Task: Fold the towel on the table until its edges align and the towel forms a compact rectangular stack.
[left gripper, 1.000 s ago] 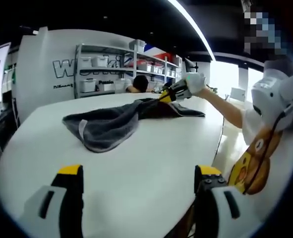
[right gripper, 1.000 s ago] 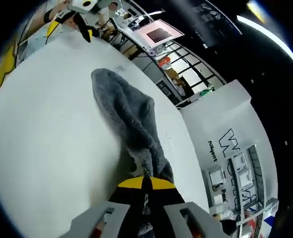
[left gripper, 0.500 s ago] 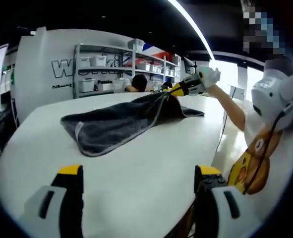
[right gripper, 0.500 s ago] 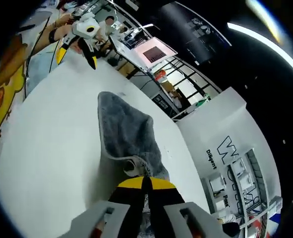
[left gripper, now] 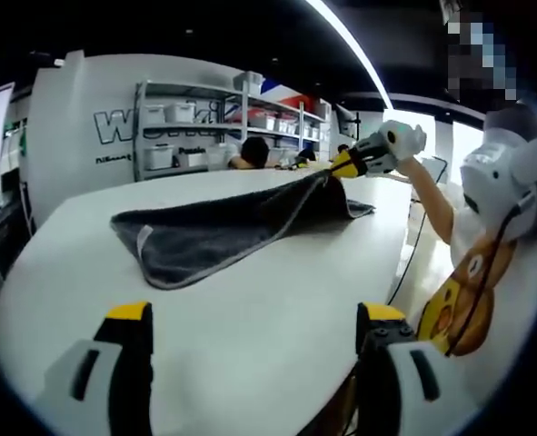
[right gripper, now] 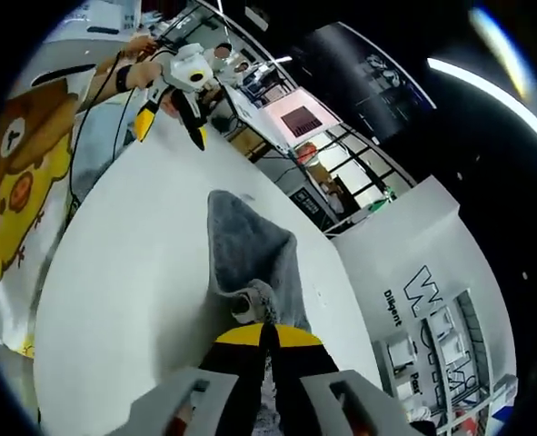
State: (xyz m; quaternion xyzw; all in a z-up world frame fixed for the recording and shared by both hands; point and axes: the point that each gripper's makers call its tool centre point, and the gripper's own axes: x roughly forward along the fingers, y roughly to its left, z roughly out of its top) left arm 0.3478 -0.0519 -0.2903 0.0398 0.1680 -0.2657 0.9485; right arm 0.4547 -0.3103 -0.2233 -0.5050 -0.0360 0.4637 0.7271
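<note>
My right tongs [right gripper: 266, 338] clamp the fluffy grey towel [left gripper: 223, 227]; left tongs [left gripper: 250, 318] apart over the smooth white table [left gripper: 250, 309], lower frame.

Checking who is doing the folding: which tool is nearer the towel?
Right. The right tool is shut on the towel, lifting one end; the left tool hangs open, apart from it.

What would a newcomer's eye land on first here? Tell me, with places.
First, the dark grey towel spread across the white table, one corner lifted at the far right by the right gripper, whose jaws are shut on it. Next, the left gripper, jaws open and holding nothing, low at the near table edge. Behind the table stand shelves of white bins against the wall.
</note>
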